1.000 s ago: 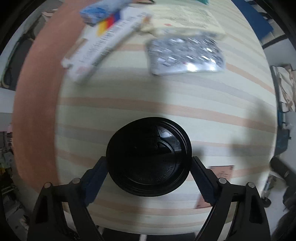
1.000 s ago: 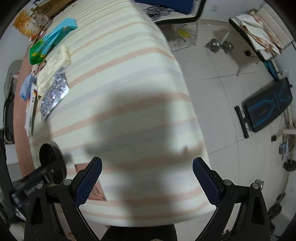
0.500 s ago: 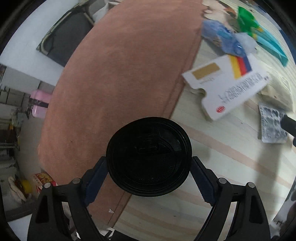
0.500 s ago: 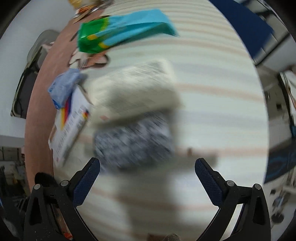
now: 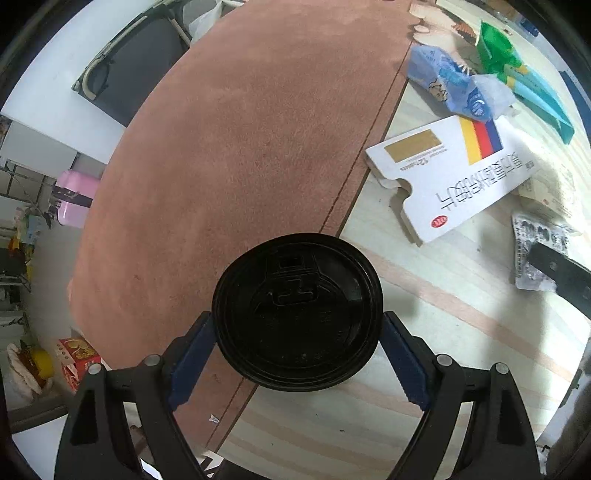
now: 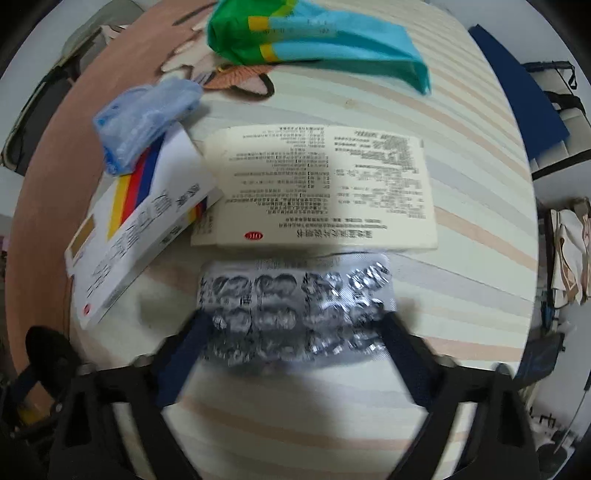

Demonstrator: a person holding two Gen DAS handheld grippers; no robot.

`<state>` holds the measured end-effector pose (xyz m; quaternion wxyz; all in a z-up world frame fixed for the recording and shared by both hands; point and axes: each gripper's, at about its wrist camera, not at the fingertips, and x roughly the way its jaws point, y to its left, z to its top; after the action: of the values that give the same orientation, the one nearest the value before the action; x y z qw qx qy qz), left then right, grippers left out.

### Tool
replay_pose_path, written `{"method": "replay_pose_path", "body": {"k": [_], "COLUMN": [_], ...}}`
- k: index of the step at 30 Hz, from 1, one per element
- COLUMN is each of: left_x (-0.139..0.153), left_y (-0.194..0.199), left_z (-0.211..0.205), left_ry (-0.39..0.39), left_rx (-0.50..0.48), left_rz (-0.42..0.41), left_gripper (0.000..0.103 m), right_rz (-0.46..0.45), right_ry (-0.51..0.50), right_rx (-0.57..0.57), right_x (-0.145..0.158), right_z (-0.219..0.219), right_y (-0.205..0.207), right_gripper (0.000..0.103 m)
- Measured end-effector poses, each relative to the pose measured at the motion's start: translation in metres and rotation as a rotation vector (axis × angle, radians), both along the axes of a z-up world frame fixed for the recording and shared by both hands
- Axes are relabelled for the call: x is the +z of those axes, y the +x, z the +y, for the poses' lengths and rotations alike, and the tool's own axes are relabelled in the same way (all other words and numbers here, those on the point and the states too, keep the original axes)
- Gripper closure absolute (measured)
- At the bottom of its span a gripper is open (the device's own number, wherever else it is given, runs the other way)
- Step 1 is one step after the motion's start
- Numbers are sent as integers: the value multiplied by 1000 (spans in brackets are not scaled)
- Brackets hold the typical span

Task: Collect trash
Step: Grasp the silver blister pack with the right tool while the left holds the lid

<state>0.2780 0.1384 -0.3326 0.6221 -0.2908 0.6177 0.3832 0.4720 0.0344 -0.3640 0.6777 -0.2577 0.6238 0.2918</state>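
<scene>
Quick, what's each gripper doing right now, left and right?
Left gripper: shut on the black cup lid.
Right gripper: closing on the foil blister pack.

Left hand-held gripper [image 5: 297, 363] clamped, right hand-held gripper [image 6: 295, 352] closing.

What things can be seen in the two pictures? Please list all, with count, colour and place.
cup lid: one, black, in the left gripper
blister pack: one, silver, on the striped cloth, between the right jaws
leaflet: one, cream, beyond the pack
box: one, white with yellow, red and blue stripes, left of the leaflet
blue wrapper: one, crumpled, on the box's far end
green bag: one, green and turquoise, far side
left gripper: black, gripping the lid
right gripper: black, jaws closing around the pack
</scene>
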Motion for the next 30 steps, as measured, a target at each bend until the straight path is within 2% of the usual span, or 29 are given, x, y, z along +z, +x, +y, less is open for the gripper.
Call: {"method": "replay_pose_path", "body": {"k": [1,2,4,5,6,7,9,12,14,15,17,19,20,21,23,26,30], "left_x": [2,4,9,9,11,11,10,8,8,9,12,15,16,17,17,14,6], "left_y": [-1,3,5,5,6,6,9,15,22,26,30,30,31,30,28,19,13], "left_z": [0,-4,-9,-10,-11,-11,-12,-15,-18,-20,-23,-26,-27,-26,-26,-22,-17], "left_ry": [1,-1,5,8,11,14,19,23,30,31,36,43,49,54,64,73,71], "left_rx": [-4,-8,-15,-17,-17,-15,-9,-10,-16,-21,-27,-35,-37,-37,-30,-4,16], "left_rz": [-5,-5,-11,-11,-11,-12,-10,-8,-5,-6,-8,-10,-7,-4,5,17,38], "left_gripper": [15,15,15,15,15,15,15,15,15,15,15,15,15,15,15,15,15], "right_rz": [36,159,376,422,394,347,264,242,245,234,297,454,504,515,420,187,109], "right_ry": [14,48,114,147,157,170,228,261,242,264,252,270,273,263,235,152,59], "right_rx": [-10,-41,-82,-99,-111,-123,-177,-258,-262,-237,-175,-104,-73,-26,45,205,377], "right_x": [4,3,0,3,8,12,17,2,-12,-9,-12,-14,-14,-8,1,14,-1], "right_z": [-6,-14,-28,-35,-41,-45,-52,-48,-43,-37,-26,-20,-19,-17,-17,5,51], "right_y": [-1,-3,-8,-9,-8,-3,16,49,63,60,44,18,7,-7,-16,-30,-59], "right_gripper": [61,65,65,64,58,46,31,28,27,24,29,31,31,31,30,25,25]}}
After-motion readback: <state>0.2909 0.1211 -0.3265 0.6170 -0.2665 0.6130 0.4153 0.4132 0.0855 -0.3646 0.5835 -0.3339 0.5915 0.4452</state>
